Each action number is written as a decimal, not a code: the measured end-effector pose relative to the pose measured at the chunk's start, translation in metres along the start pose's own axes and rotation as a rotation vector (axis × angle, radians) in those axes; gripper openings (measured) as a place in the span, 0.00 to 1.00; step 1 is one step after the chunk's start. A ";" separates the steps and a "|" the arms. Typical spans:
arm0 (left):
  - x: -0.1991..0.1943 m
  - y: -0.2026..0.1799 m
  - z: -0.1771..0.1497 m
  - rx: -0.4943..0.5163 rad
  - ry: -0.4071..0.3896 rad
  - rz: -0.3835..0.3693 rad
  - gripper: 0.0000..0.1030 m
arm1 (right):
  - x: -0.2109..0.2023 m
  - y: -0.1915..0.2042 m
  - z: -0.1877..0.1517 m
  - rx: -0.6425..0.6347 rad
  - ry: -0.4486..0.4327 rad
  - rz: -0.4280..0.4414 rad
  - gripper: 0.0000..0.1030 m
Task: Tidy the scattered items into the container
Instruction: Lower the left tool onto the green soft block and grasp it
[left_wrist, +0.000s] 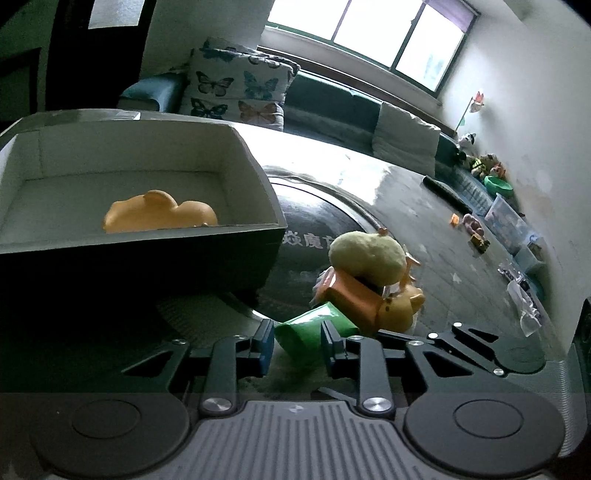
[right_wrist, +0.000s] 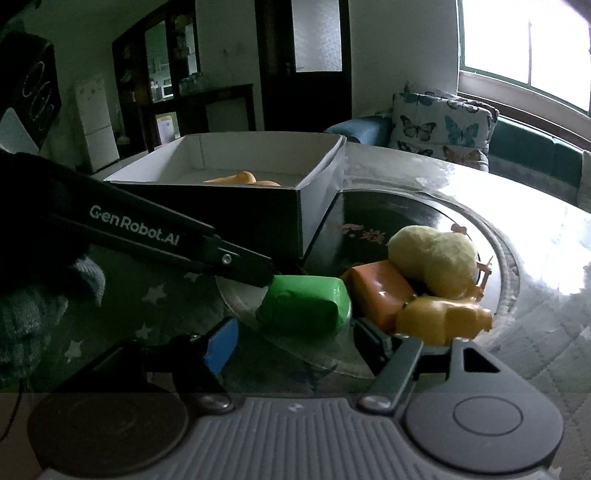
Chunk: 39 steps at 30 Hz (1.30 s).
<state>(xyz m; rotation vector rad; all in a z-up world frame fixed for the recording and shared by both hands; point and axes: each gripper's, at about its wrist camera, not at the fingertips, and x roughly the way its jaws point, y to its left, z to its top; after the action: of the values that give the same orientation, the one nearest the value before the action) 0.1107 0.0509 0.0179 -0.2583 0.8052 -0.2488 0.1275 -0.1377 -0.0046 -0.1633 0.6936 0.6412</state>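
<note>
A green block (left_wrist: 314, 328) (right_wrist: 306, 306) lies on the table between the fingers of my left gripper (left_wrist: 297, 345), whose jaws stand close around it and seem to touch its sides. Behind it sit an orange block (left_wrist: 351, 295) (right_wrist: 380, 288), a yellow toy animal (left_wrist: 399, 308) (right_wrist: 443, 319) and a pale yellow plush lump (left_wrist: 365, 256) (right_wrist: 432, 258). The black box with white lining (left_wrist: 147, 240) (right_wrist: 258, 206) holds an orange toy (left_wrist: 159, 212) (right_wrist: 240, 179). My right gripper (right_wrist: 295, 343) is open, just short of the green block. The left gripper's arm (right_wrist: 166, 236) crosses the right wrist view.
A round dark table with a shiny rim (left_wrist: 332, 206) (right_wrist: 517, 258) carries everything. A sofa with a butterfly cushion (left_wrist: 236, 92) (right_wrist: 439, 125) stands behind. Toys and plastic bins (left_wrist: 502, 218) line the wall on the floor.
</note>
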 end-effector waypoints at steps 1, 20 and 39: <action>0.001 0.000 0.000 -0.001 0.003 -0.001 0.30 | 0.001 0.000 0.000 0.000 0.001 0.000 0.69; 0.011 -0.006 -0.014 0.004 0.066 -0.067 0.30 | 0.004 0.000 -0.002 0.008 0.001 -0.004 0.69; 0.023 0.004 0.011 0.009 0.020 -0.064 0.32 | 0.016 -0.001 0.002 0.017 0.004 -0.019 0.68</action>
<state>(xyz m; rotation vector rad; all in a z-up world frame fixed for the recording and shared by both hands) 0.1350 0.0491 0.0081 -0.2735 0.8161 -0.3157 0.1384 -0.1298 -0.0134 -0.1549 0.7003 0.6170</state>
